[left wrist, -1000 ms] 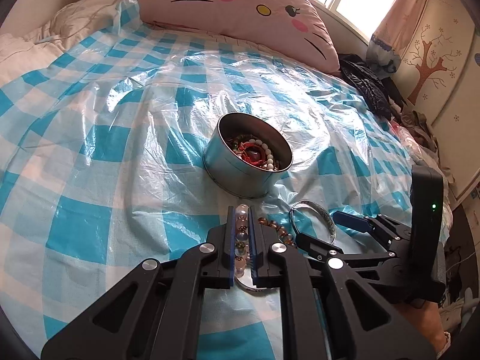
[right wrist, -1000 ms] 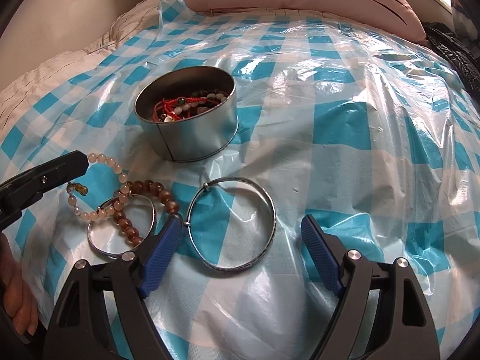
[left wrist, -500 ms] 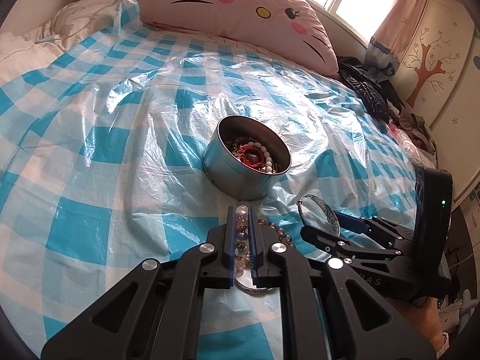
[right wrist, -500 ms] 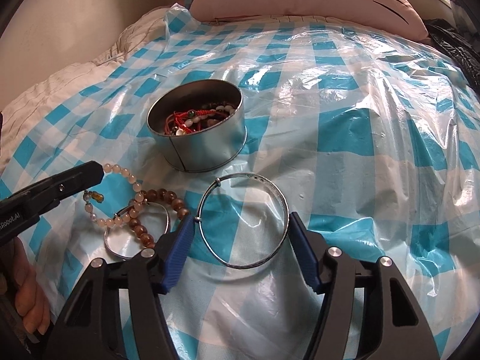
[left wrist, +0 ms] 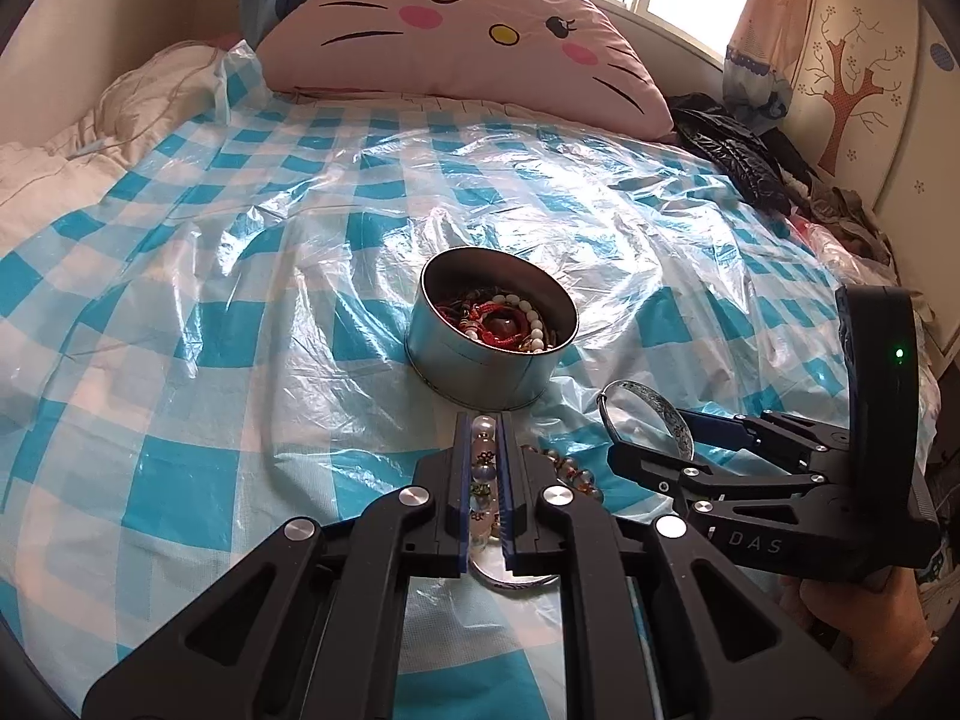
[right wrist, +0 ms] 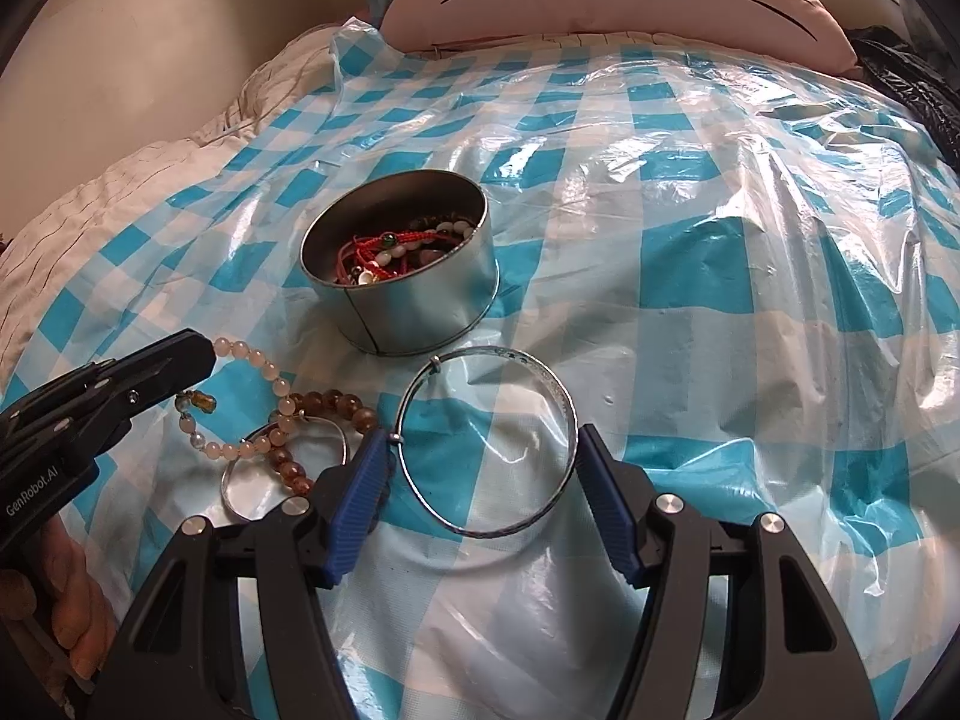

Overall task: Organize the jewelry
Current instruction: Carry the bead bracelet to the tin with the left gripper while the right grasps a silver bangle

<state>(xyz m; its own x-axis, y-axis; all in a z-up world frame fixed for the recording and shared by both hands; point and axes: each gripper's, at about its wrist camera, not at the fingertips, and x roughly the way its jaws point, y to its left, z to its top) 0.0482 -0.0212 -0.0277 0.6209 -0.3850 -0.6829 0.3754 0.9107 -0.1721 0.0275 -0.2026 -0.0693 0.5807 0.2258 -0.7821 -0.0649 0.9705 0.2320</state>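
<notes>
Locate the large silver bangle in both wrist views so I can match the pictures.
Left wrist view: the large silver bangle sits right of centre, seen edge-on and tilted, between the right gripper's fingers.
Right wrist view: the bangle is at lower centre, seen as a full ring spanning the gap between the blue finger pads.
Shared landmark: the round metal tin of jewelry, just beyond the bangle in both views.
</notes>
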